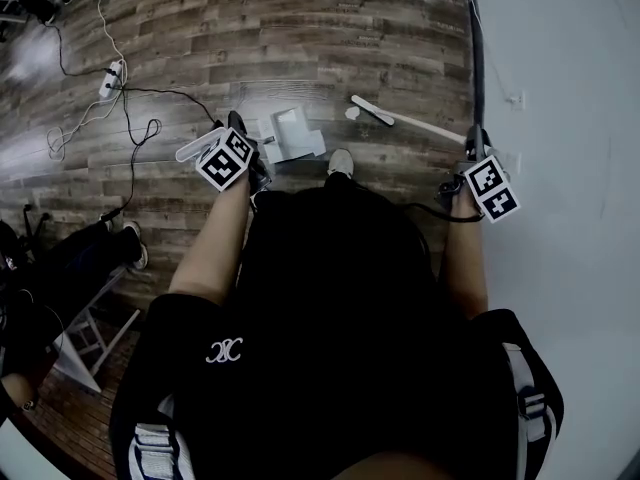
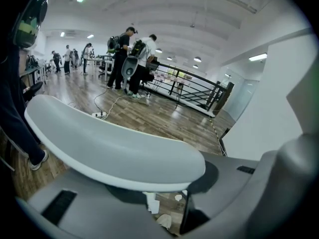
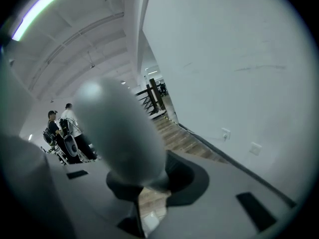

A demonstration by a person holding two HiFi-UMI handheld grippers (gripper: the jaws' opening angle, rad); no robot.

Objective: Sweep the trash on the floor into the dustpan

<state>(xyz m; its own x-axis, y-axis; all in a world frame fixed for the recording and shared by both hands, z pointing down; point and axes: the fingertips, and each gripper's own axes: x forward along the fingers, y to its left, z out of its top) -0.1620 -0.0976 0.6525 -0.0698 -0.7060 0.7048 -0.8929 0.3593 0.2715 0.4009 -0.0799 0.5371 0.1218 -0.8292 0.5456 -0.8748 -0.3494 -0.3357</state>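
My left gripper (image 1: 243, 146) is shut on the white handle (image 2: 114, 148) of a light grey dustpan (image 1: 290, 133), whose pan rests on the wood floor just ahead of my foot. In the left gripper view several scraps of white trash (image 2: 152, 203) show on the floor below the jaws. My right gripper (image 1: 473, 153) is shut on the rounded grey end of the broom handle (image 3: 119, 133). The pale broom stick (image 1: 425, 125) slants left to its head (image 1: 371, 110), next to a small white scrap (image 1: 352, 113) right of the dustpan.
A white wall (image 1: 560, 88) with a dark baseboard (image 1: 478, 58) runs close along the right. A power strip (image 1: 110, 78) and black cables (image 1: 135, 133) lie on the floor at left. A seated person's legs (image 1: 70, 258) are at far left. People (image 2: 132, 59) stand far off.
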